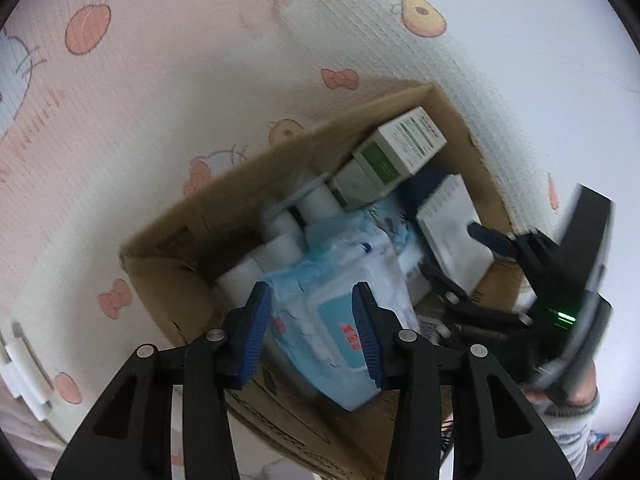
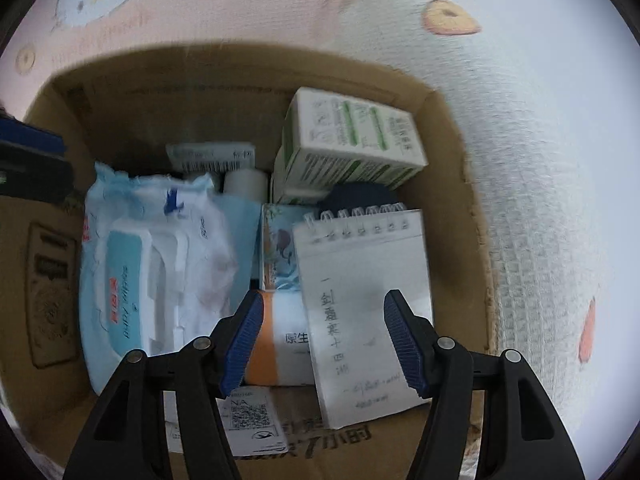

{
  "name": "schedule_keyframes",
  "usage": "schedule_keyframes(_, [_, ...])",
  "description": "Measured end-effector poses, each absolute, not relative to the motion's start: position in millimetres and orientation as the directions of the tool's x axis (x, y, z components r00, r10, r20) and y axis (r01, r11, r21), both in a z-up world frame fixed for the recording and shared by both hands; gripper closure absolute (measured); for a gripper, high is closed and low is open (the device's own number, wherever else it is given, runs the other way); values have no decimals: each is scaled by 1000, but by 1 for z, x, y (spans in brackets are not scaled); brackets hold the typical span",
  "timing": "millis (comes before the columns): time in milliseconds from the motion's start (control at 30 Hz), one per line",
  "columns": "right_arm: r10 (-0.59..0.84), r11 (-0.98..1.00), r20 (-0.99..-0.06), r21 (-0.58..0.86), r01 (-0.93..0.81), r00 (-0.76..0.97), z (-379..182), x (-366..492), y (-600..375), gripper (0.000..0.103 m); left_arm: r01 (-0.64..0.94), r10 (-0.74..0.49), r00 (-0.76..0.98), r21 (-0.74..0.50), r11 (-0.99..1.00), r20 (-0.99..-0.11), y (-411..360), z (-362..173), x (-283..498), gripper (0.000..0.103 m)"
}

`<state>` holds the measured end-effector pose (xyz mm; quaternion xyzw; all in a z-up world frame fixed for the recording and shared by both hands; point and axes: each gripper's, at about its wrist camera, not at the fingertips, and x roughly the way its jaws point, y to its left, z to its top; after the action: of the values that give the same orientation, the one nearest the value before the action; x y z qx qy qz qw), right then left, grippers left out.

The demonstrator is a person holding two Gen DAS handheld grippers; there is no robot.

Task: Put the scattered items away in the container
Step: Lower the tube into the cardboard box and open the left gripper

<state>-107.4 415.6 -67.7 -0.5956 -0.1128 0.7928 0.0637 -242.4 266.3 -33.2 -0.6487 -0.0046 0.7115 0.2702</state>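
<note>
From the left wrist, the left gripper (image 1: 312, 332) hangs above the near end of the cardboard box (image 1: 168, 280), its blue pads spread apart with nothing between them; the wet-wipes pack (image 1: 340, 312) lies below, inside the box. Only this view shows the white rolls (image 1: 280, 236) lined along the box's left wall and the whole outside of that wall on the pink cartoon-print mat (image 1: 120, 120). The green-and-white carton (image 1: 404, 148) leans in the far corner. The spiral notepad (image 1: 452, 228) stands tilted against the right wall, and the right gripper (image 1: 460, 264) reaches in over that rim beside it. Bare mat lies past the box's far and left edges.

From the right wrist, the right gripper (image 2: 324, 344) is open too, its fingers wide over the spiral notepad (image 2: 368, 320), gripping nothing. This view alone shows the handwriting on the notepad, an orange-and-white packet (image 2: 276, 344) under its left edge, a small illustrated box (image 2: 278, 248), and a barcode-labelled packet (image 2: 212, 156) at the far wall. The wet-wipes pack (image 2: 156, 272) fills the left half; the carton (image 2: 352, 144) sits in the far right corner. The box's floor is almost wholly covered; a strip shows by the right wall (image 2: 456, 240).
</note>
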Motion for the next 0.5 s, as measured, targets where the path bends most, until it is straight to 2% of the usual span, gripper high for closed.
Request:
schedule_keyframes(167, [-22, -1000, -948, 15, 24, -317, -42, -87, 414, 43, -393, 352, 61, -347, -852, -934, 279, -51, -254, 56])
schedule_keyframes(267, [-121, -991, -958, 102, 84, -260, -50, -79, 402, 42, -440, 313, 85, -317, -840, -946, 287, -61, -252, 56])
schedule_keyframes(400, [-141, -988, -971, 126, 87, -191, -78, -80, 398, 42, -509, 259, 89, -268, -818, -962, 299, -67, -243, 53])
schedule_keyframes(500, [-136, -990, -979, 139, -8, -153, -95, -88, 411, 43, -529, 242, 97, -256, -809, -965, 305, -72, -240, 50])
